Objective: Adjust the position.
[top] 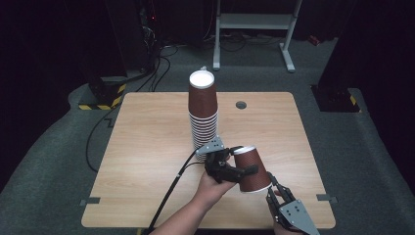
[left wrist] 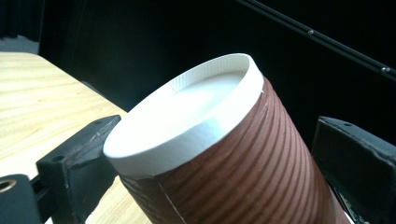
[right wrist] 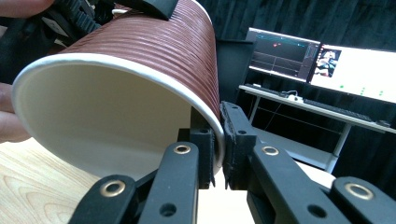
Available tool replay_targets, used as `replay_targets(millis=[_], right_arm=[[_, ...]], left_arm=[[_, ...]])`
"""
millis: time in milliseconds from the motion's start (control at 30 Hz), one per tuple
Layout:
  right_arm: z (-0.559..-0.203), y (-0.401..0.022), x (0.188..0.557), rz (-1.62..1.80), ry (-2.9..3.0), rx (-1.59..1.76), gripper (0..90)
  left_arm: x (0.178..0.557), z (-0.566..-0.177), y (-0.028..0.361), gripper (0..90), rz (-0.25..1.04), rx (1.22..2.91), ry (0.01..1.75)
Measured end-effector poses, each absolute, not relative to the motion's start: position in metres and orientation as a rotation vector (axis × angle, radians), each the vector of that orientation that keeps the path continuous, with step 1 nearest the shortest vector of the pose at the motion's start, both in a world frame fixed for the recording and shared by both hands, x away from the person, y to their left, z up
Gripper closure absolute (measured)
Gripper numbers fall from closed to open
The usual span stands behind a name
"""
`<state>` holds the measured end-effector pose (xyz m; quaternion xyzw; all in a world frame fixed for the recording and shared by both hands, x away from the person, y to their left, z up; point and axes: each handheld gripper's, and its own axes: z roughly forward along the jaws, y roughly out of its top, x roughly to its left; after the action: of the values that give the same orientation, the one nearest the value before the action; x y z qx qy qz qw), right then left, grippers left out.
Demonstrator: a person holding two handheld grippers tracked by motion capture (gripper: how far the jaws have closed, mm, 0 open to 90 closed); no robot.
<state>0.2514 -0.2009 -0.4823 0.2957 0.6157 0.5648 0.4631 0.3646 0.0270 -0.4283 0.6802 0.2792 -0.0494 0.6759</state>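
Observation:
A single brown ribbed paper cup with a white rim is held tilted above the table's front right, base up and away from me. My left gripper spans its body near the white base, jaws against both sides. My right gripper comes from below and is shut on the open rim, one jaw inside and one outside. A tall stack of the same cups, mouths down, stands mid-table just behind the left gripper.
The wooden table has a round cable hole at the back. The left gripper's black cable trails over the front edge. A grey desk frame stands beyond. Lit monitors are on a side desk.

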Motion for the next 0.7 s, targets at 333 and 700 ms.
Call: replay_targets(millis=[333, 700], right_arm=[[-0.484, -0.197, 0.251, 1.383, 1.530, 0.718, 84.3], [-0.483, -0.204, 0.250, 1.398, 1.517, 0.741, 86.0]], left_arm=[[0.364, -0.428, 0.031, 2.7, -0.087, 1.541, 0.619], [0.370, -0.429, 0.052, 9.0, 0.001, 1.505, 0.703]])
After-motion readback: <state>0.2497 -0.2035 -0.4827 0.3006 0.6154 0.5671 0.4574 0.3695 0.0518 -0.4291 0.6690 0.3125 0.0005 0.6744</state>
